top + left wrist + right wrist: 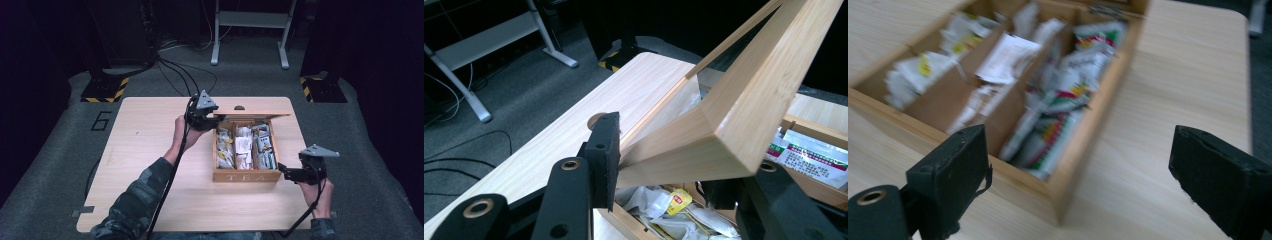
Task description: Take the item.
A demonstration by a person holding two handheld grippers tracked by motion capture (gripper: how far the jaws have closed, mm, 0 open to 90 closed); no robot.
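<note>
A wooden tea box (245, 176) marked TEA stands on the table right of centre, with its three compartments full of tea bags (243, 145). Its lid (255, 114) is raised at the back. My left gripper (212, 120) is shut on the lid's left corner; in the left gripper view the lid (734, 110) slants up from between the pads of that gripper (664, 175). My right gripper (286, 172) stands open just off the box's front right corner. In the right gripper view this gripper (1083, 170) has nothing between its pads, and the box wall (1098, 125) and tea bags (1058, 100) lie beyond, blurred.
The light wooden table (150, 150) has a round cut-out (239, 107) at its far edge behind the lid. Beyond it, cables (185, 75) run over the grey carpet to a white metal stand (250, 20). Yellow-and-black striped bases (105, 90) sit at both far corners.
</note>
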